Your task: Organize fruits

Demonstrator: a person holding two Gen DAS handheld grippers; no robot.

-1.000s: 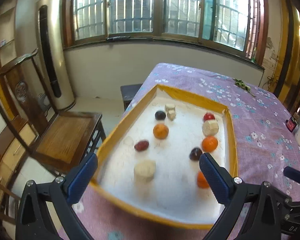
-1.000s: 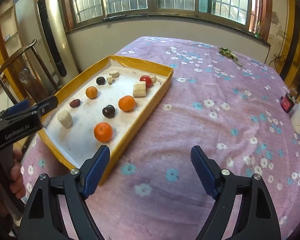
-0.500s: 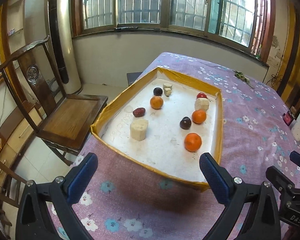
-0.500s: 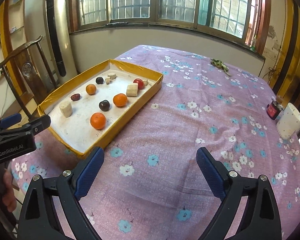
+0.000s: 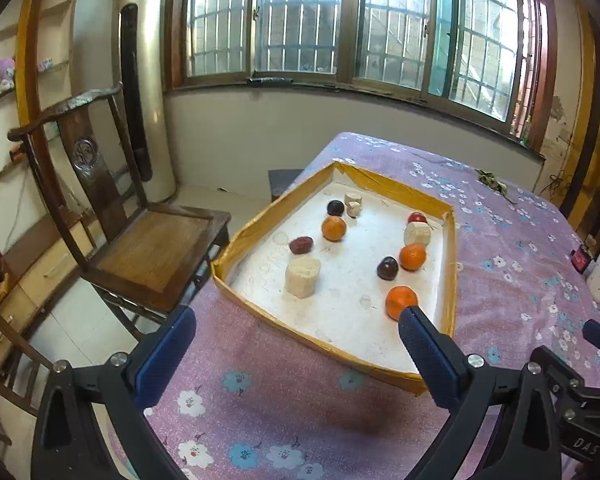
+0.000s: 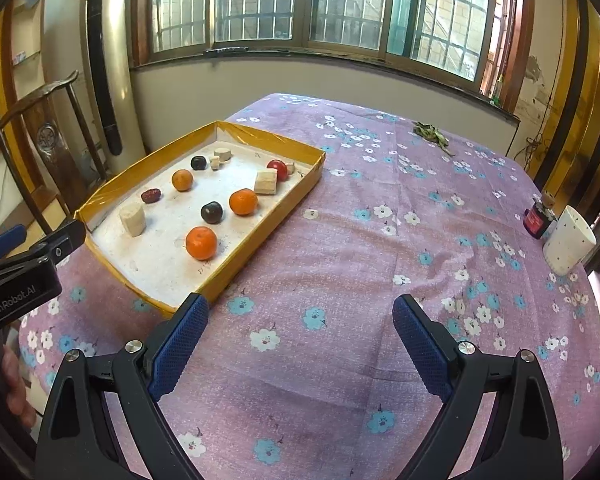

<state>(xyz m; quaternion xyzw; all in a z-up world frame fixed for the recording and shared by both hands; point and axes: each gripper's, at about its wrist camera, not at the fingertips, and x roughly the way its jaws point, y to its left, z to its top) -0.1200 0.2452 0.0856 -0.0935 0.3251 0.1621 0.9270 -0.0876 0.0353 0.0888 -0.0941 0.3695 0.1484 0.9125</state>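
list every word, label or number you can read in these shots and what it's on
"GenRobot.AI": on the black body of the left tool, seen from the right wrist view.
"DAS", cut off by the frame edge: on the black body of the right tool, seen from the left wrist view.
Red label on the small dark jar: too small to read.
Faint marks on the white floor of the yellow tray: illegible.

Surface [image 6: 340, 248] draped in purple cloth with white and blue flowers. Directly on it: shallow yellow-edged tray [image 6: 260, 216] ahead and left of the right fingers [image 6: 180, 336], white spotted cup [image 6: 568, 240] far off to their right, small dark red jar [image 6: 538, 220] just beside it, and possibly wilted green leaves [image 6: 432, 134] near the far edge.
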